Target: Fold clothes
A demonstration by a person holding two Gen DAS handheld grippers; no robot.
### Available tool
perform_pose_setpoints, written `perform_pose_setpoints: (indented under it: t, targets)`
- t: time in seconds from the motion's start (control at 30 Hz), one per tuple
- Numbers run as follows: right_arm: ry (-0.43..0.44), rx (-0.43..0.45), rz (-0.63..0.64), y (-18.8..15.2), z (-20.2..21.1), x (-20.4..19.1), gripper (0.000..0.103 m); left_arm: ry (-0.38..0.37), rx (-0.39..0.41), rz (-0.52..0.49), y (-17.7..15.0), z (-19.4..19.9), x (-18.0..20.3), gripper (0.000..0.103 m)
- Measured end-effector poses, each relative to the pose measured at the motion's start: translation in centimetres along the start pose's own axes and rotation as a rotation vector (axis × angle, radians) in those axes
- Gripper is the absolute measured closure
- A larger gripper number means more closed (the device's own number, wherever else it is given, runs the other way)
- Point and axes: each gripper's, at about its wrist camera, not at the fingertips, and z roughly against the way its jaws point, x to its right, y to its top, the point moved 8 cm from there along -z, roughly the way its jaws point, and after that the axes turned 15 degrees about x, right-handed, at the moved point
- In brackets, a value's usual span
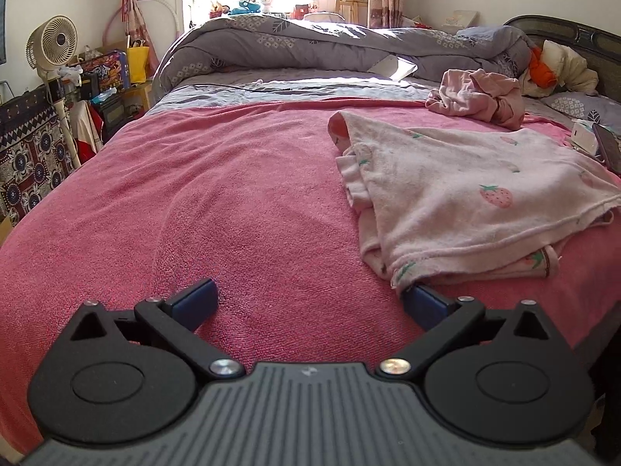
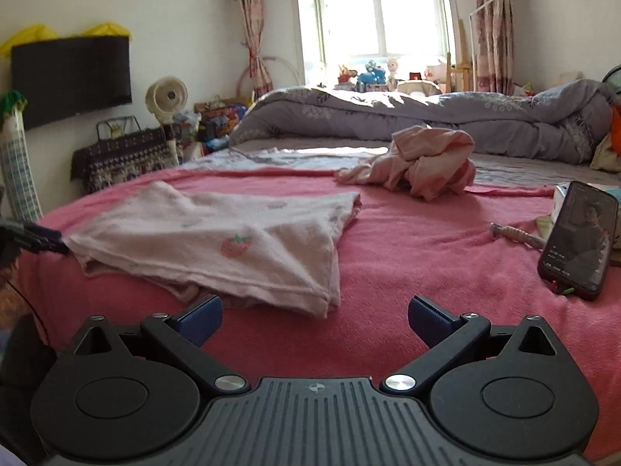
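A pale pink garment with strawberry prints (image 1: 465, 202) lies partly folded on the pink blanket (image 1: 233, 194); it also shows in the right wrist view (image 2: 217, 240). My left gripper (image 1: 310, 303) is open and empty, its right fingertip (image 1: 423, 303) at the garment's near corner. My right gripper (image 2: 315, 316) is open and empty, just in front of the garment's near edge. The left gripper's fingers (image 2: 42, 241) show at the garment's left edge in the right wrist view. A crumpled pink garment (image 1: 481, 95) lies farther back, also in the right wrist view (image 2: 423, 163).
A grey quilt (image 1: 310, 42) is bunched at the bed's far side. A phone (image 2: 578, 240) stands propped at the right beside a white box (image 1: 584, 138). A fan (image 1: 52, 44), boxes and a patterned cloth stand left of the bed.
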Motion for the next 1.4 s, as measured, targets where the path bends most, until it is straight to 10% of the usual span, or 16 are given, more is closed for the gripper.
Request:
perform_pose_setpoints:
  t: [0.17,0.37,0.53,0.67,0.83,0.9,1.17,1.4]
  targets:
    - [0.105,0.139,-0.039,5.5,-8.2,-3.1,0.0,0.033,0.012,0.031,-0.9,1.7,-0.6,0.0]
    - [0.082,-0.069,0.148,3.2,-24.1,-13.1,0.004,0.088,0.032,0.047,-0.5,5.3,-1.6,0.0]
    - [0.063,-0.178,0.364,-1.3,-31.2,-19.6,0.008,0.031,0.311,0.133,6.9,6.7,-0.4,0.0]
    - [0.038,-0.283,0.347,-4.2,-32.8,-20.2,0.008,0.06,0.35,-0.017,8.6,1.3,3.2,0.0]
    - [0.009,-0.314,0.344,-3.2,-33.5,-19.2,0.008,0.083,0.135,-0.079,2.5,-5.3,4.7,0.0]
    - [-0.011,-0.333,0.391,-3.6,-35.0,-19.3,0.006,0.05,0.168,0.053,1.2,-5.0,3.6,0.0]
    - [-0.034,-0.352,0.295,-3.9,-41.3,-18.7,0.0,0.048,0.217,0.075,0.2,-3.5,3.0,0.0]
    - [0.007,-0.26,0.143,-0.1,-33.9,-15.8,0.0,0.044,0.242,0.074,0.1,-3.5,3.0,0.0]
